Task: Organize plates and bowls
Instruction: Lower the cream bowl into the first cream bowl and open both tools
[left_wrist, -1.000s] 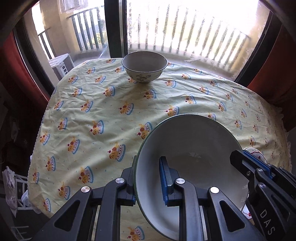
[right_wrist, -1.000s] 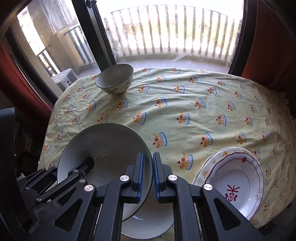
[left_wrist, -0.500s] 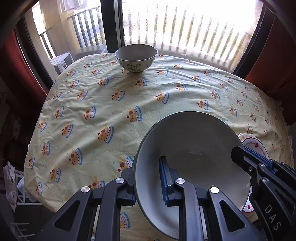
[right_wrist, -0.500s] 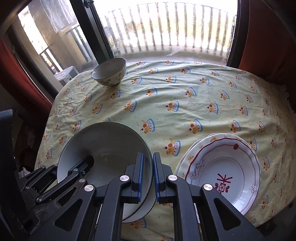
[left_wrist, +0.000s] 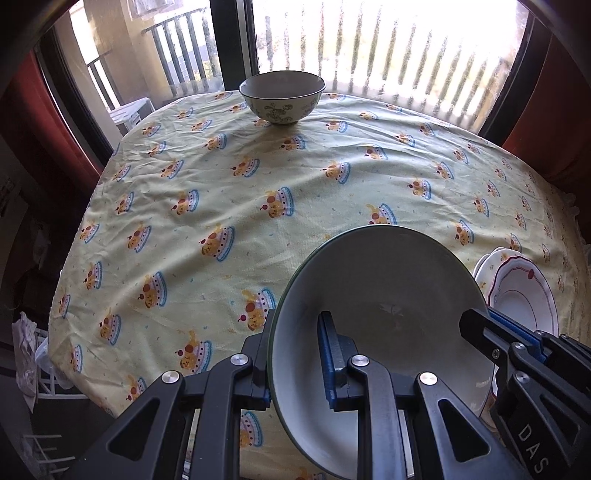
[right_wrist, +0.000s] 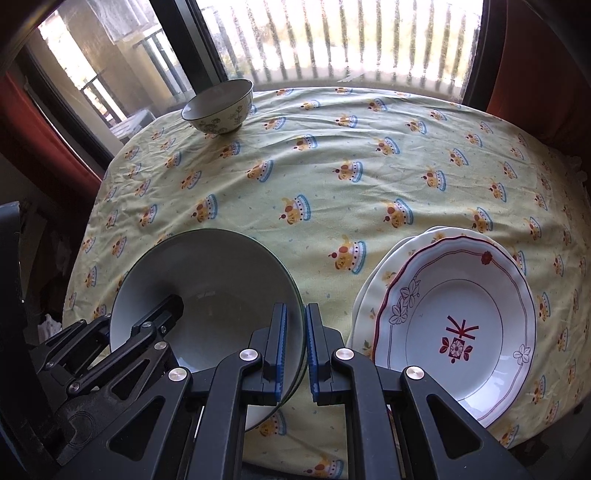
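Both grippers, left gripper (left_wrist: 295, 363) and right gripper (right_wrist: 295, 347), pinch opposite rims of the big bowl (right_wrist: 207, 291) at lower frame, seemingly sharing its weight, lifted I think, toward stacking.

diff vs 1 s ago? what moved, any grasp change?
No grasp change: the left gripper and right gripper both stay clamped on opposite rims of the large green-rimmed bowl. The bowl has been carried back toward the near table edge, so the small patterned bowl sits farther off and the red-patterned plate stack shows more fully. The small bowl, plates and tablecloth look unmoved.
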